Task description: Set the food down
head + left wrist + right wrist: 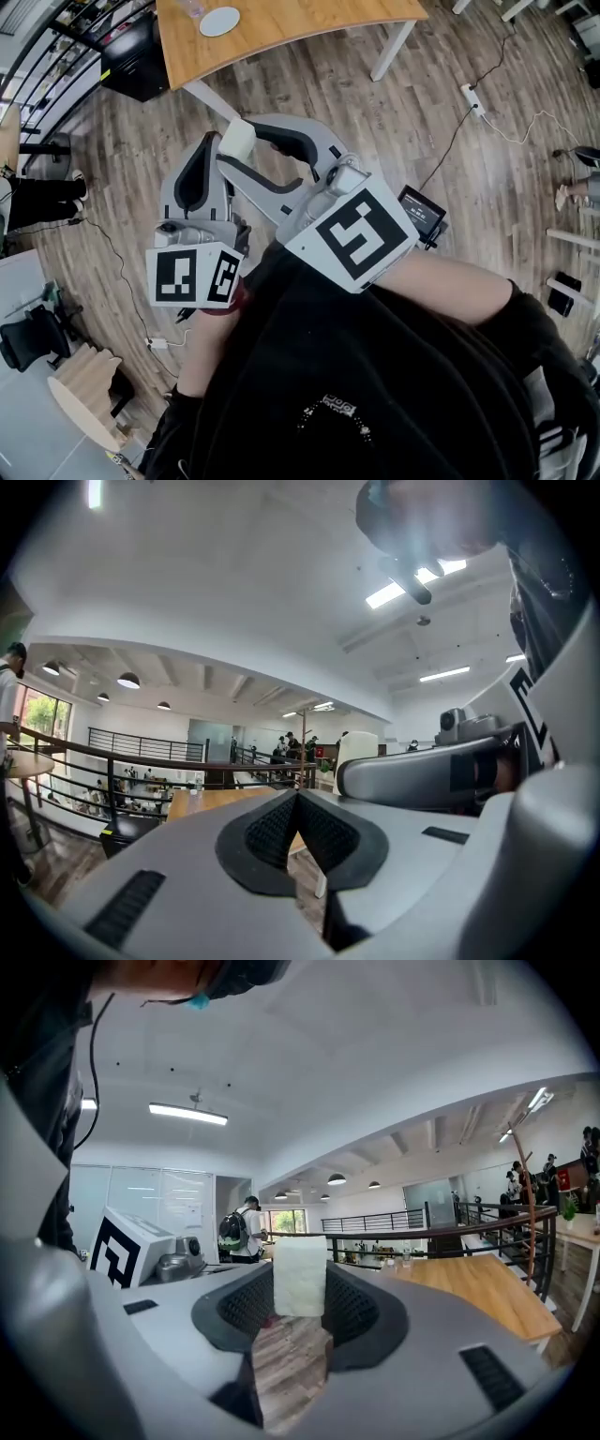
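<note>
The food block (237, 141) sits between the jaws of the right hand-held gripper (296, 1307), just right of the left hand-held gripper (297, 803). Ahead stands the worktop (291, 37), a plate (219, 21) on it.

table (281, 37): cut by top edge | far people (286, 747): too small | food block (236, 141): partly hidden in right claw (246, 141)

White food (299, 1276); pale wooden table (300, 28)

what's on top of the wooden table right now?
A round white plate sits on the wooden table, something clear beside it, cropped. The table's far part is out of view.
</note>
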